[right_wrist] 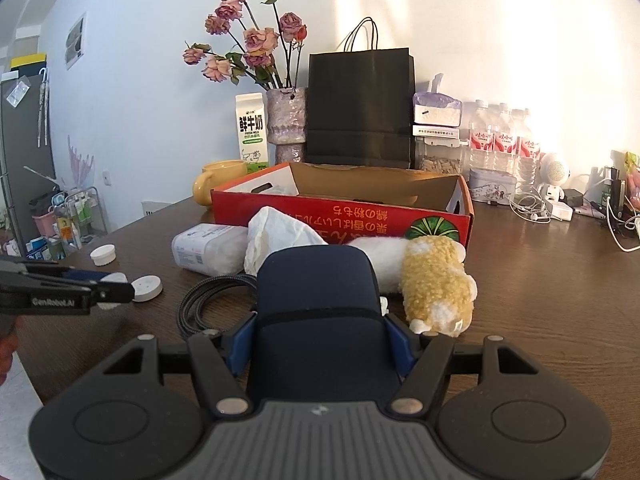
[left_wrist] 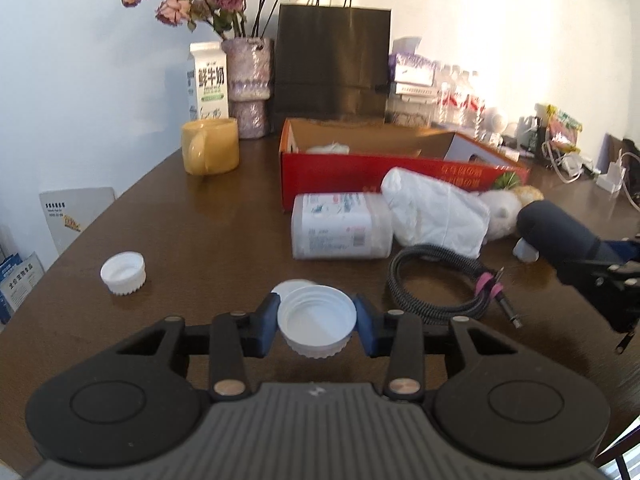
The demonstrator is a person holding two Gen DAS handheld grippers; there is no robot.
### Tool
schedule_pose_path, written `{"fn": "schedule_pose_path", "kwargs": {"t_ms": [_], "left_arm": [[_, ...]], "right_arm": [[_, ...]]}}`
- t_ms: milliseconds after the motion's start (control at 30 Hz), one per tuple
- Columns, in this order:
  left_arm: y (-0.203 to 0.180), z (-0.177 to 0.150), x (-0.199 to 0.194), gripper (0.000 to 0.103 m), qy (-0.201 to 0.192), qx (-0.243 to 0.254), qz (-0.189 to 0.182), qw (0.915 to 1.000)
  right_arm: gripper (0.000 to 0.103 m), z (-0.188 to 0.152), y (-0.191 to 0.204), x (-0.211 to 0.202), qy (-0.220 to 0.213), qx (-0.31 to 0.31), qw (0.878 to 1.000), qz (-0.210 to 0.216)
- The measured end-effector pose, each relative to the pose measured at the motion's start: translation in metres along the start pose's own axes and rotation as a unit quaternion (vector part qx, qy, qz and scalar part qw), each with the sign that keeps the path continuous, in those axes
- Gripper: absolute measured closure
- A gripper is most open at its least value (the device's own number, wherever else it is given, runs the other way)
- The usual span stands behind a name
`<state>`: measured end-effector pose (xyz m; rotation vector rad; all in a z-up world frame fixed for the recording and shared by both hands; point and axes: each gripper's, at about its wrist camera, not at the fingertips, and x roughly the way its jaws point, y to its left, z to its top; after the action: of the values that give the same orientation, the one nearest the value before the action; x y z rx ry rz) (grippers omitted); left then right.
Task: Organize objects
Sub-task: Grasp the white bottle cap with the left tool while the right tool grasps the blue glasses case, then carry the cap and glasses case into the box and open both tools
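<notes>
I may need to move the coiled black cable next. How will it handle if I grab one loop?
The cable is probably floppy: it is braided and lies in loose loops on the table. Lifted by one loop, the rest would likely sag and uncoil. Its plug ends lie free, so they may dangle.

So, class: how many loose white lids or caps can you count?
3: a white lid in the left gripper, a ridged cap far left on the table, a flat lid just beyond.

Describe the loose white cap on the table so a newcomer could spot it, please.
Start at the yellow mug on the table's left side and come toward the camera. The loose cap sits alone, open side up, ribbed; the other cap is in the left gripper.
</notes>
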<state>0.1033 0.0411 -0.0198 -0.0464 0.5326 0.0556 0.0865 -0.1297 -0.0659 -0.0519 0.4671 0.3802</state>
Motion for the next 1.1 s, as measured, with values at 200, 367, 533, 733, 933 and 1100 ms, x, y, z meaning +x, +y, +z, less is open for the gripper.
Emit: {"fn": "schedule_pose_path", "kwargs": {"t_ms": [200,367,533,733,933,1100], "left_arm": [[-0.008,0.014,-0.007,0.062,-0.024,0.004,-0.022,0.9995],[-0.018,0.037,-0.004,0.062,-0.053,0.006,-0.035,0.998],[-0.03,0.065,0.0,0.062,-0.088,0.012,-0.056,0.9945],[-0.046,0.101,0.017,0.062,-0.122,0.012,-0.071,0.9899],[-0.049,0.135,0.046,0.062,-0.138,-0.01,-0.074,0.9877],[-0.053,0.16,0.08,0.062,-0.136,-0.019,-0.072,0.9878]], "right_arm": [[0.038,0.007,0.001,0.003,-0.005,0.0,1.0,-0.003],[0.038,0.021,0.005,0.008,-0.019,-0.008,1.0,-0.002],[0.038,0.044,0.008,0.019,-0.039,-0.018,0.999,-0.005],[0.038,0.078,0.006,0.043,-0.064,-0.023,0.998,-0.014],[0.038,0.111,-0.003,0.078,-0.079,-0.022,0.996,-0.024],[0.038,0.136,-0.016,0.111,-0.081,-0.018,0.996,-0.036]]}}
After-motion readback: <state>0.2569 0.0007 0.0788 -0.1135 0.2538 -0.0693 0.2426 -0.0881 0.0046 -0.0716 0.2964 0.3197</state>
